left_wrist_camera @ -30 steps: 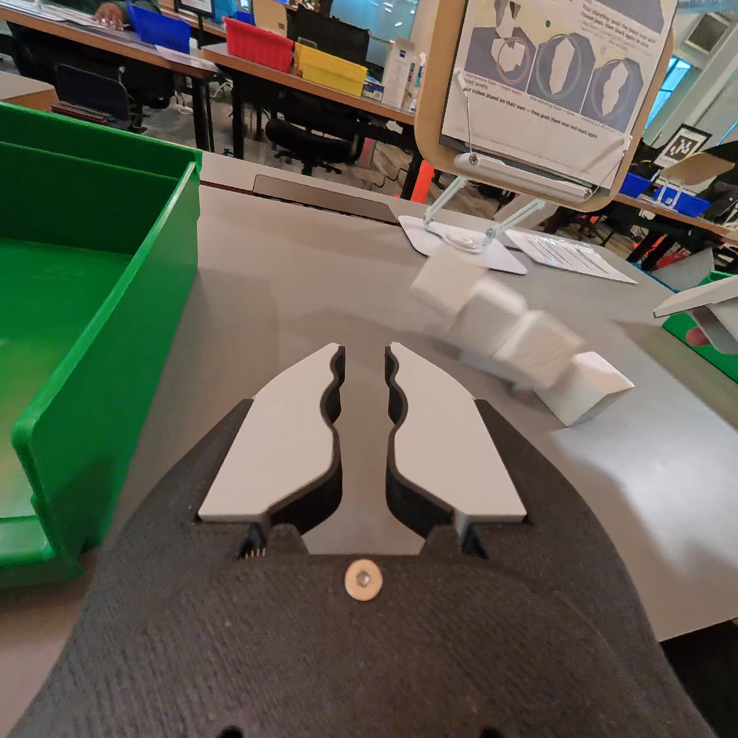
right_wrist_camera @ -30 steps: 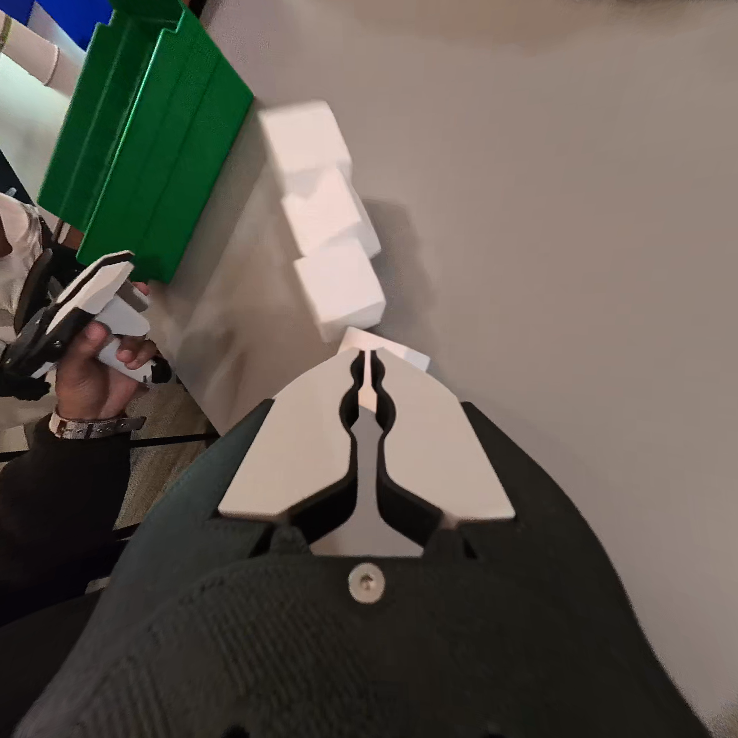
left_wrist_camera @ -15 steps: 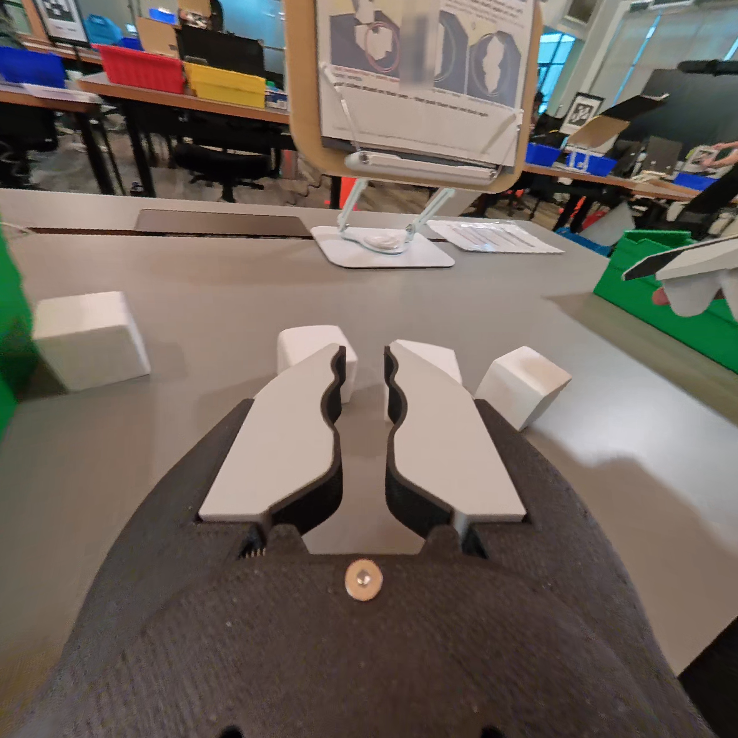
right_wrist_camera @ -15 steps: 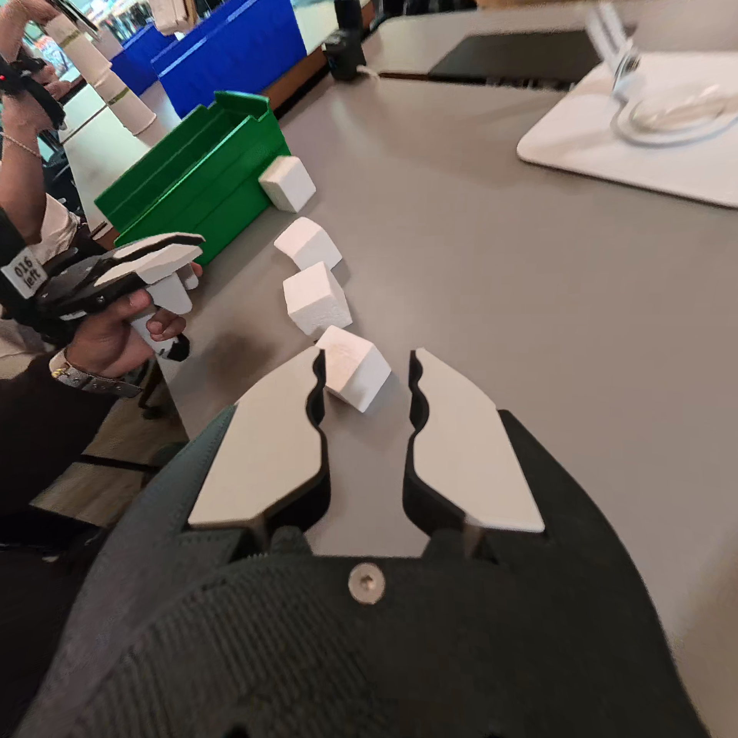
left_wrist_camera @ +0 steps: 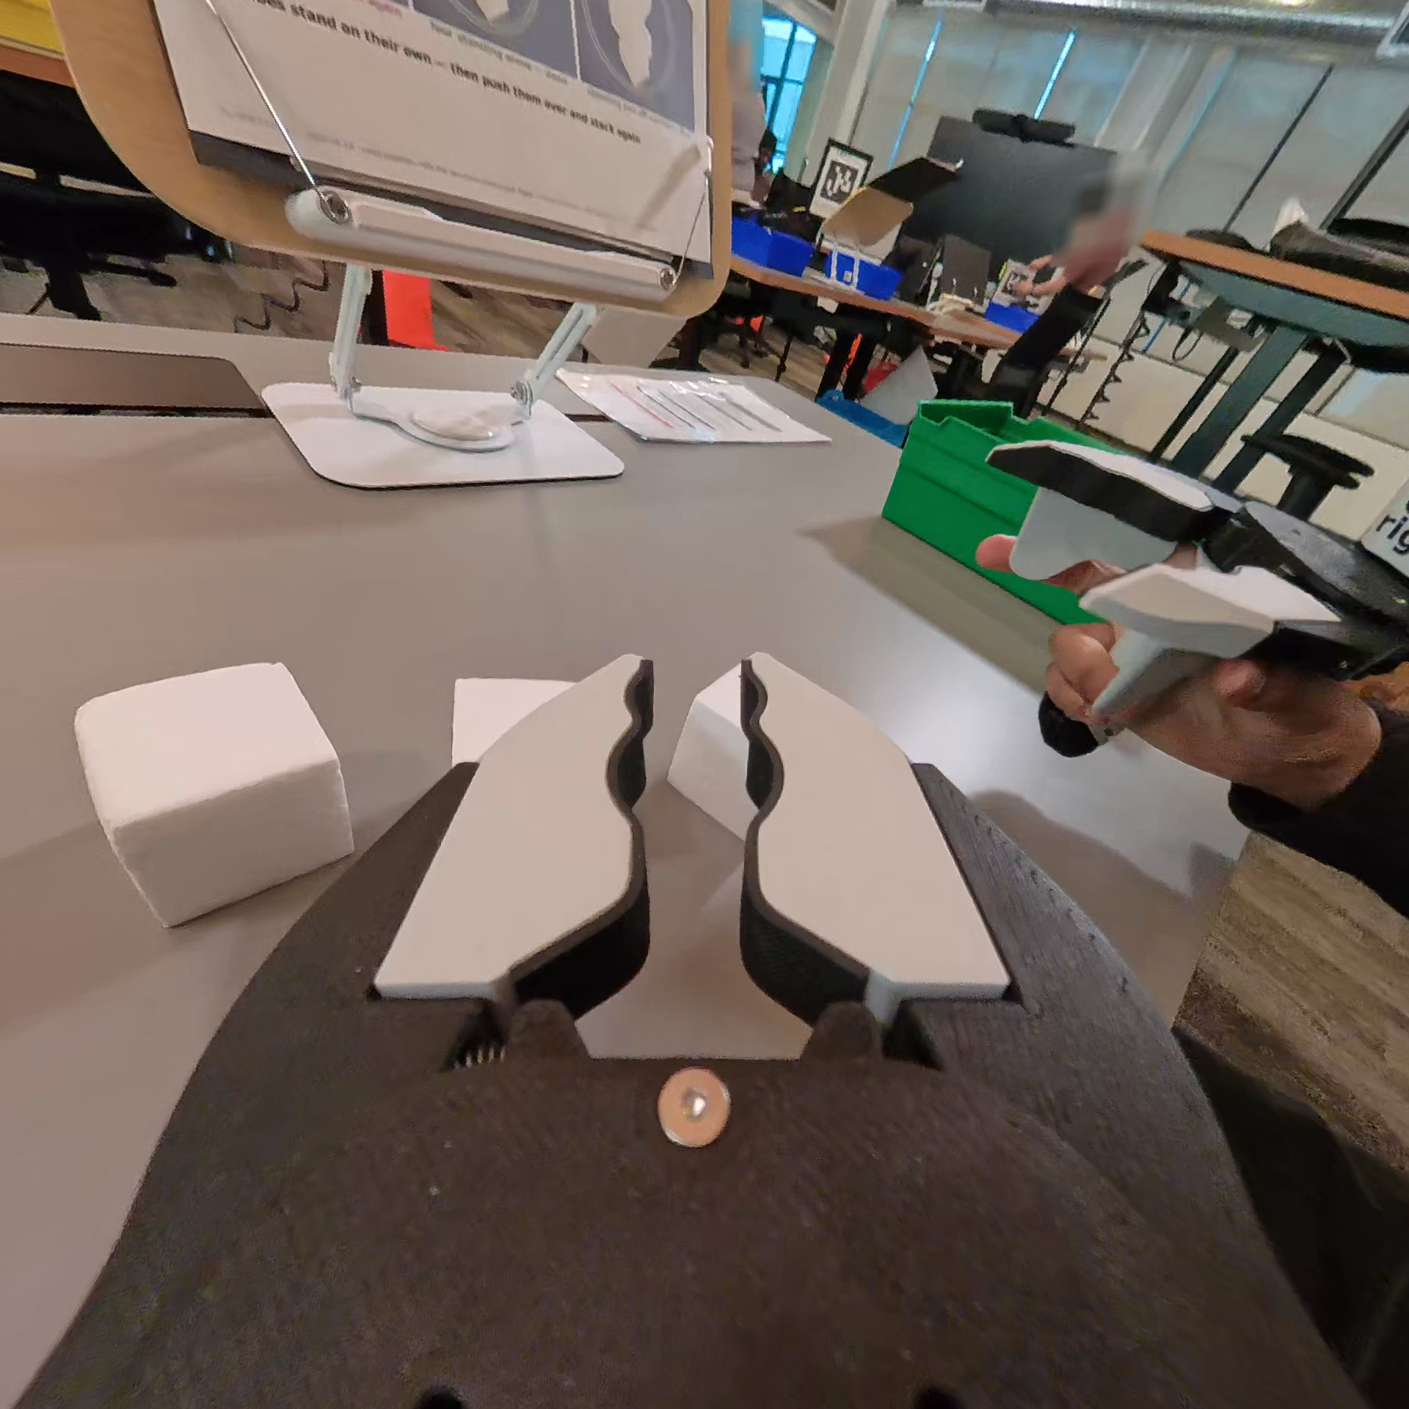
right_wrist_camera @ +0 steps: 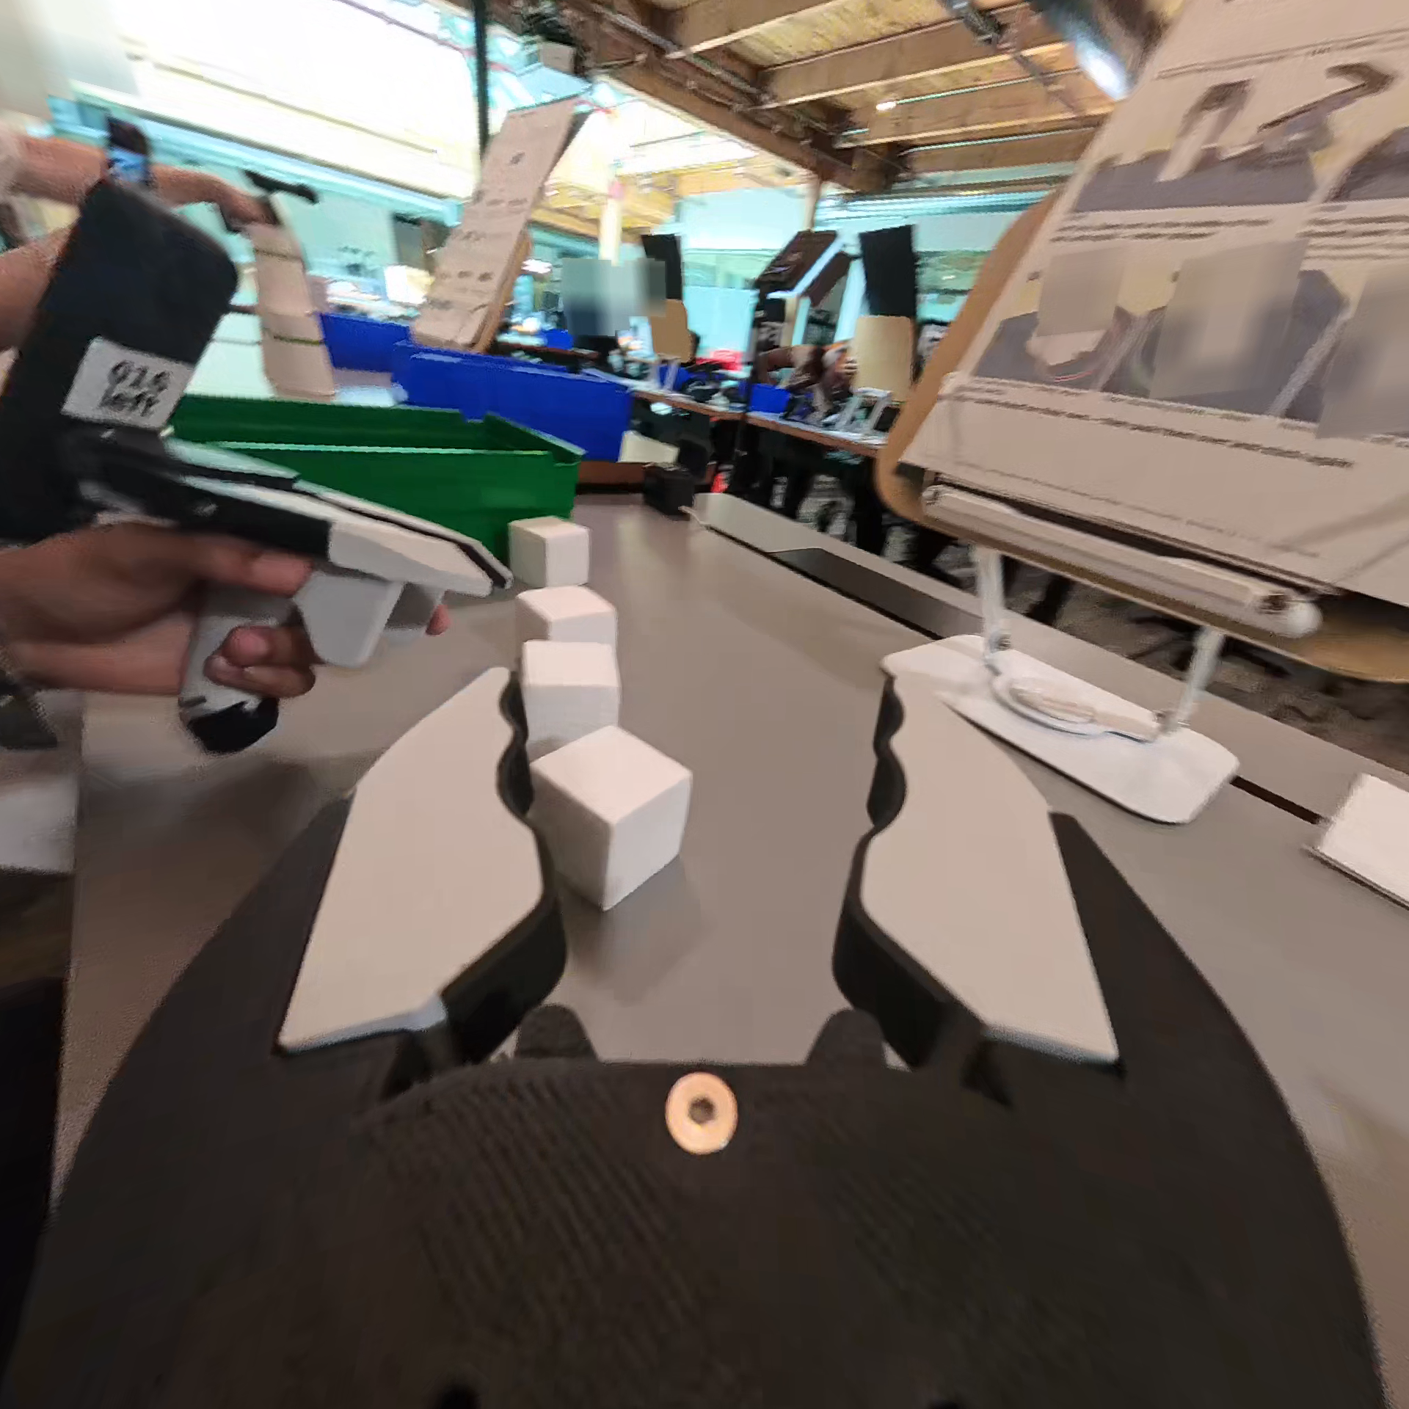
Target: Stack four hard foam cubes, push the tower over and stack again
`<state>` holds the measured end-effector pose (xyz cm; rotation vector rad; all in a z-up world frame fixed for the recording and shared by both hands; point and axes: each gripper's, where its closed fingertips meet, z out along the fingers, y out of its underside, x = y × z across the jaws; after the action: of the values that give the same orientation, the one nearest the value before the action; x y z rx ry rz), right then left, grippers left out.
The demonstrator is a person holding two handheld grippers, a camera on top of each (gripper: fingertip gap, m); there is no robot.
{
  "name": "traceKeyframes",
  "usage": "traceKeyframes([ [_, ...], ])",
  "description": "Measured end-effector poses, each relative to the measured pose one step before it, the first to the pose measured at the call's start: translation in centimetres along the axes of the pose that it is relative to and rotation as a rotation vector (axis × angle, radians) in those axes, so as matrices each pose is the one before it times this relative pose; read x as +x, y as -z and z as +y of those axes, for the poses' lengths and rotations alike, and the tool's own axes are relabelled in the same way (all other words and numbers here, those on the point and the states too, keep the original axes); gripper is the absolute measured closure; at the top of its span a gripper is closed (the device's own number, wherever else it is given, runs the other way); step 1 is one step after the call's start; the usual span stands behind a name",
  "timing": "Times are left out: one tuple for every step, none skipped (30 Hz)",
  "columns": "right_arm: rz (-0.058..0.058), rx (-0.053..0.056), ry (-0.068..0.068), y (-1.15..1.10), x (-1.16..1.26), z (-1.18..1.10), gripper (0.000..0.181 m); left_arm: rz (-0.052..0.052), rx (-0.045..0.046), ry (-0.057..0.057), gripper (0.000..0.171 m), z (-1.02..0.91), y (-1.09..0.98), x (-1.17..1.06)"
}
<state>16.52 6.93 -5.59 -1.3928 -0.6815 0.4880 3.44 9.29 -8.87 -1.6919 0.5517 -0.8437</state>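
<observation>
Several white foam cubes lie in a row on the grey table [right_wrist_camera: 762, 762]. In the right wrist view my right gripper [right_wrist_camera: 698, 686] is wide open and empty; the nearest cube [right_wrist_camera: 610, 816] lies between its fingers, close to the left finger, with three more cubes [right_wrist_camera: 570, 694] [right_wrist_camera: 566, 614] [right_wrist_camera: 549, 550] in line beyond. In the left wrist view my left gripper [left_wrist_camera: 695, 663] is open by a narrow gap and empty. It is low over the table, with one cube [left_wrist_camera: 709, 755] just past its tips, a second [left_wrist_camera: 503, 709] behind its left finger and a third [left_wrist_camera: 213, 785] to the left.
A green bin [right_wrist_camera: 381, 465] stands at the far end of the cube row. Another green bin [left_wrist_camera: 961, 488] sits at the table's right edge. A document stand with a white base [left_wrist_camera: 442, 450] [right_wrist_camera: 1067, 709] holds printed sheets. A sheet [left_wrist_camera: 686, 412] lies beside it.
The cubes toppled and now lie still in a row. My right gripper went from shut to wide open and levelled out behind the nearest cube. My left gripper swung right and closer to the cubes.
</observation>
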Motion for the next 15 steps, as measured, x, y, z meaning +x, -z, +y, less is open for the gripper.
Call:
traceKeyframes([
  [-0.0484, -0.0118, 0.004, -0.317, -0.808, 0.393, 0.092, -0.0035, -0.00884, -0.0025, 0.149, 0.23, 0.171, -0.117],
  [-0.0299, -0.0157, -0.0026, -0.423, -0.51, 0.36, 0.092, -0.0047, -0.0075, 0.0016, 0.149, 0.207, 0.26, -0.187],
  [-0.0233, -0.0144, -0.0067, -0.422, -0.355, 0.256, 0.091, -0.0044, -0.00651, 0.0062, 0.148, 0.191, 0.32, -0.209],
  [-0.0236, -0.0022, -0.014, -0.377, -0.31, 0.094, 0.09, -0.0038, -0.00437, 0.0105, 0.148, 0.15, 0.381, -0.234],
  [-0.0327, 0.018, -0.0269, -0.272, -0.386, -0.186, 0.085, -0.0015, -0.00408, 0.0143, 0.147, 0.122, 0.434, -0.22],
  [-0.0387, 0.0369, -0.0413, -0.181, -0.4, -0.41, 0.081, 0.0021, -0.00404, 0.0144, 0.145, 0.108, 0.45, -0.185],
  [-0.035, 0.0383, -0.0524, -0.166, -0.228, -0.42, 0.08, 0.008, 0.00101, 0.0079, 0.143, 0.023, 0.451, -0.093],
  [-0.0237, 0.0228, -0.0533, -0.218, 0.033, -0.204, 0.079, 0.0055, 0.00593, 0.0006, 0.141, -0.079, 0.41, -0.15],
  [-0.0183, 0.0024, -0.0377, -0.272, 0.178, 0.055, 0.078, -0.0065, 0.00736, -0.004, 0.141, -0.114, 0.331, -0.34],
  [-0.0142, -0.0119, -0.0241, -0.284, 0.261, 0.267, 0.079, -0.0147, 0.0095, -0.0045, 0.138, -0.14, 0.238, -0.499],
  [-0.0152, -0.0182, -0.0155, -0.29, 0.252, 0.382, 0.08, -0.0169, 0.00916, -0.0031, 0.136, -0.134, 0.108, -0.549],
  [-0.009, -0.0201, -0.0089, -0.279, 0.333, 0.459, 0.08, -0.0138, 0.00546, -0.0027, 0.134, -0.132, -0.008, -0.518],
  [-0.0047, -0.0208, -0.0066, -0.288, 0.359, 0.483, 0.08, -0.0059, 0.0016, -0.0041, 0.133, -0.141, -0.127, -0.379],
  [-0.0119, -0.0189, -0.0071, -0.331, 0.247, 0.408, 0.08, -0.0017, -0.00337, -0.0042, 0.131, -0.159, -0.26, -0.272],
  [-0.0151, -0.0148, -0.0039, -0.39, 0.177, 0.281, 0.08, -0.0014, -0.00557, -0.0053, 0.129, -0.133, -0.35, -0.228],
])
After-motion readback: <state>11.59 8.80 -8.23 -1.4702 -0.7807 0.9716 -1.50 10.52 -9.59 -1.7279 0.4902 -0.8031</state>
